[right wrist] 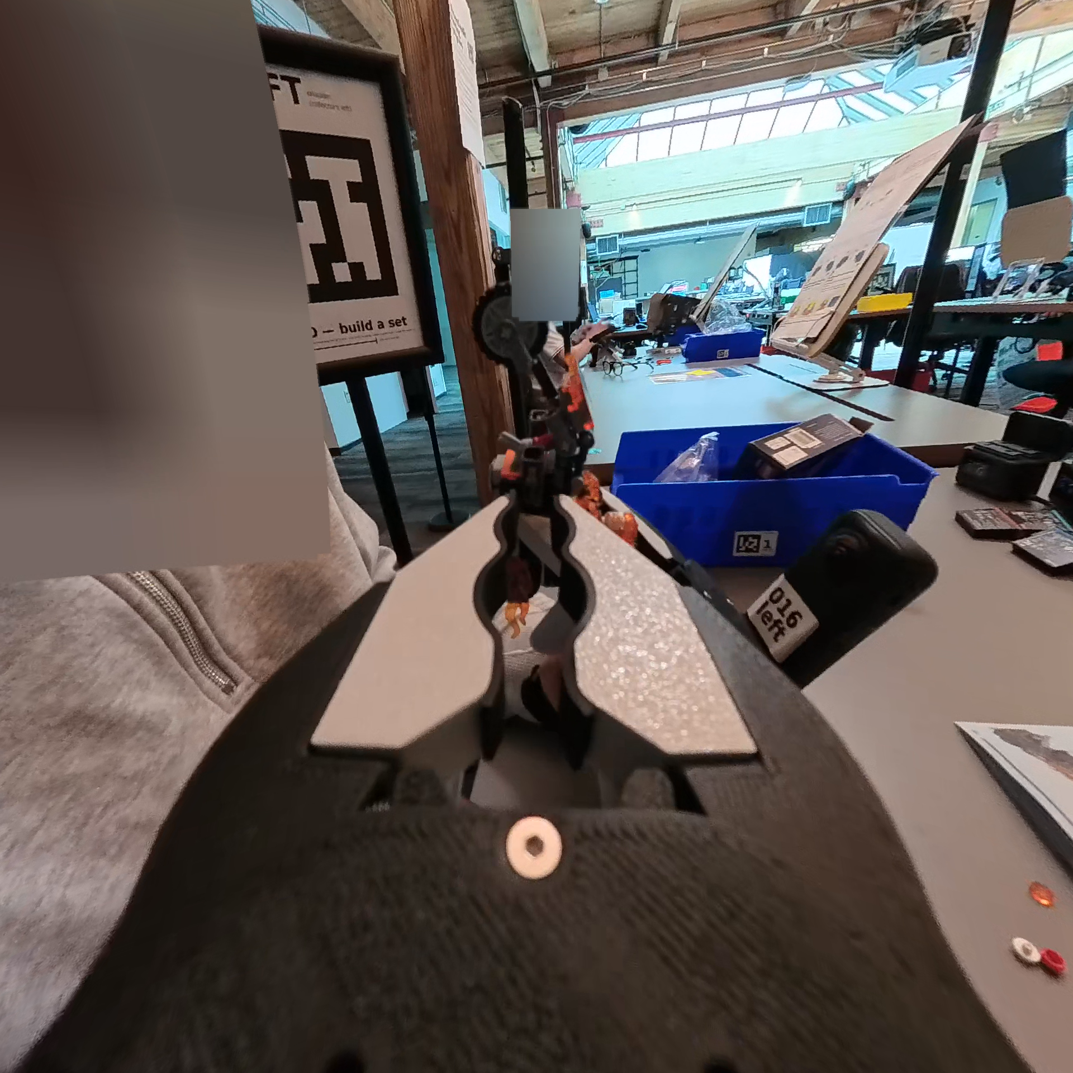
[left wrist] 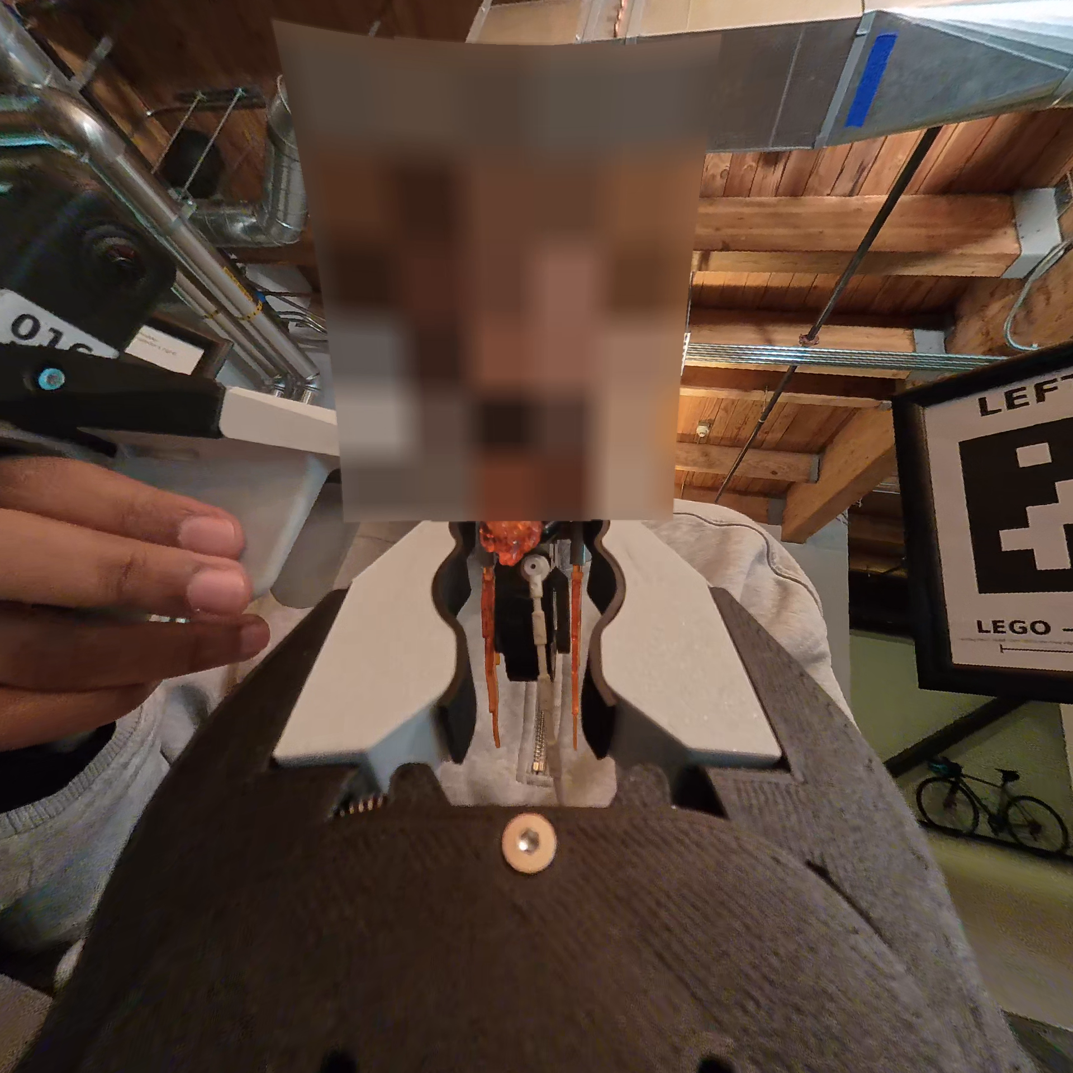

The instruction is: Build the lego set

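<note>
Nearest in the right wrist view, the right gripper (right wrist: 531, 511) is closed on the black-and-orange lego model (right wrist: 543, 429), held up above the counter (right wrist: 906, 656). The left gripper (left wrist: 525, 580) clamps the same model's lower end. Loose pieces (right wrist: 1039, 961) beside a booklet (right wrist: 1028, 766) suggest building is well along but unfinished. Beyond stands a blue bin (right wrist: 772, 511).

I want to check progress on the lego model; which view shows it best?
The right wrist view: the lego model rises above the right gripper, wheel and orange parts visible. The left wrist view shows only its orange and black end inside the left gripper.
</note>
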The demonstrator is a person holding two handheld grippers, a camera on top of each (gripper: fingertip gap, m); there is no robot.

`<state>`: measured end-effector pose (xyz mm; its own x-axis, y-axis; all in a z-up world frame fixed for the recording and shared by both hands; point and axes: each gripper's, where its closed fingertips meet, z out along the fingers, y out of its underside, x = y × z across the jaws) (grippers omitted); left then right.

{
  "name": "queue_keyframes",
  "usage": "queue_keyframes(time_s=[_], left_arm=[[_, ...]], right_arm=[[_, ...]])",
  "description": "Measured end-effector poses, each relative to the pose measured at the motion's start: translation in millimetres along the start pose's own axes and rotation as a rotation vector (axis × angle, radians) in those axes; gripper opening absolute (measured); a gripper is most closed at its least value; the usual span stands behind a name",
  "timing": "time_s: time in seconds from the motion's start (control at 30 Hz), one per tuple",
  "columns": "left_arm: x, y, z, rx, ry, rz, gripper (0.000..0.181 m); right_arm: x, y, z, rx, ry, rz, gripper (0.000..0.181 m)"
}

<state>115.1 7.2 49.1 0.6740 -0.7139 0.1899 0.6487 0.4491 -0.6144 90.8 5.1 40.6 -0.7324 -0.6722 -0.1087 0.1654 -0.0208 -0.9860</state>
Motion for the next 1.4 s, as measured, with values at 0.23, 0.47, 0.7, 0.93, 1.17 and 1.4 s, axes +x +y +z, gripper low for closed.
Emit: queue_keyframes(time_s=[0.23,0.47,0.7,0.93,1.17,1.4], left_arm=[[-4,9,4,-0.049,-0.007,-0.031,0.034],[-4,13,5,-0.071,-0.007,-0.027,0.034],[-2,11,4,-0.061,-0.007,-0.021,0.034],[-6,12,4,-0.064,-0.023,-0.036,0.034],[-8,14,5,-0.071,-0.030,-0.037,0.034],[-11,10,6,-0.047,-0.075,0.023,0.034]], right_arm=[[-10,5,-2,-0.064,-0.020,-0.034,0.005],[-15,2,-9,-0.099,-0.003,-0.070,0.000],[-13,-5,-16,-0.058,0.024,-0.088,0.016],[-16,5,-7,-0.097,0.007,-0.092,0.012],[-13,-13,-18,-0.003,0.004,-0.067,0.000],[16,-13,-42,-0.037,0.196,-0.152,0.013]])
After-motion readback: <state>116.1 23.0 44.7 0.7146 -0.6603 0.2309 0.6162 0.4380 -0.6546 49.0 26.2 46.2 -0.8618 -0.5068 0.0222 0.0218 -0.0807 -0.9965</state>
